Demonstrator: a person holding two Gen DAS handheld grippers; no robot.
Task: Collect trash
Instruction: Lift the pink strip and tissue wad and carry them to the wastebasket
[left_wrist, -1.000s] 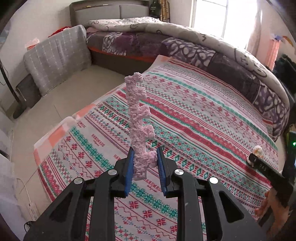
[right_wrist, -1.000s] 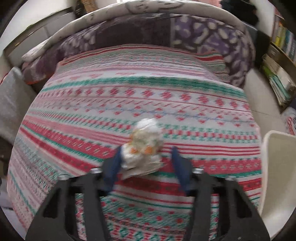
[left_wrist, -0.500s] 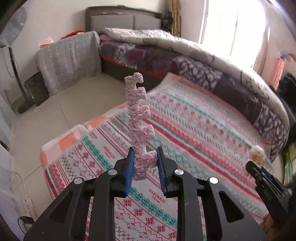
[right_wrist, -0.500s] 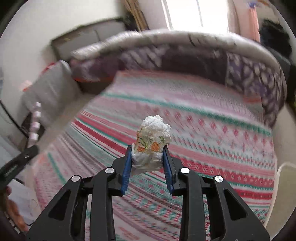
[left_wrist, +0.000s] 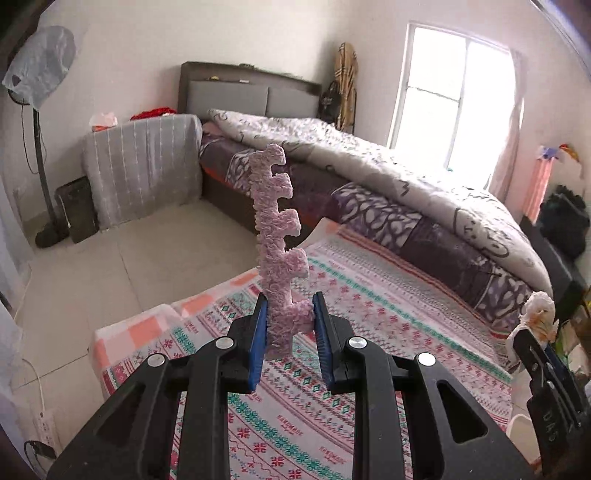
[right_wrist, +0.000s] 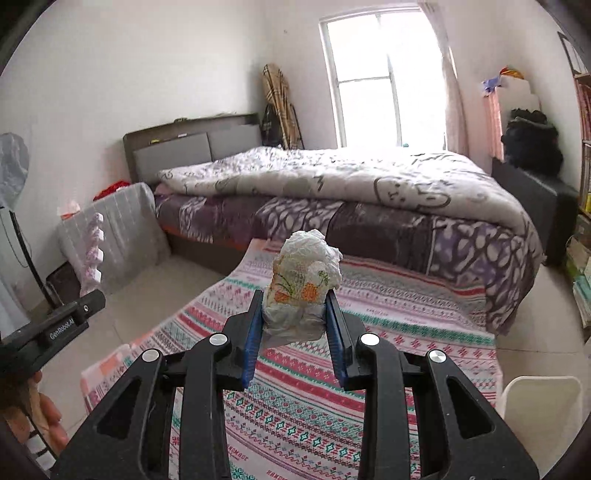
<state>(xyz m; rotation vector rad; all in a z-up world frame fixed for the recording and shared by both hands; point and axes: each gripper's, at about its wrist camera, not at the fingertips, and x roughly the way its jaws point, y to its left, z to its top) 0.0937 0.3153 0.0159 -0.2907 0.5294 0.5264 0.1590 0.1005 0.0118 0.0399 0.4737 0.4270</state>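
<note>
Currently: left gripper (left_wrist: 288, 325) clamped on base of pink notched foam strip (left_wrist: 277, 236), upright w/ notches twd right; right gripper (right_wrist: 294, 314) pinching crumpled printed tissue wad (right_wrist: 303, 273); both above patterned striped blanket (right_wrist: 388, 332), w/ white bin (right_wrist: 539, 402) low at right gripper's right, bed (right_wrist: 332, 184) beyond.

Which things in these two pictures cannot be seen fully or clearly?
- White bin: right wrist view, cut off by the lower right edge; its inside is hidden.
- Pink foam strip: left wrist view, its foot is hidden between the jaws.
- Crumpled paper: right wrist view, its underside is hidden by the jaws.
- Books: right wrist view, cut off at the edge, titles too small.
</note>
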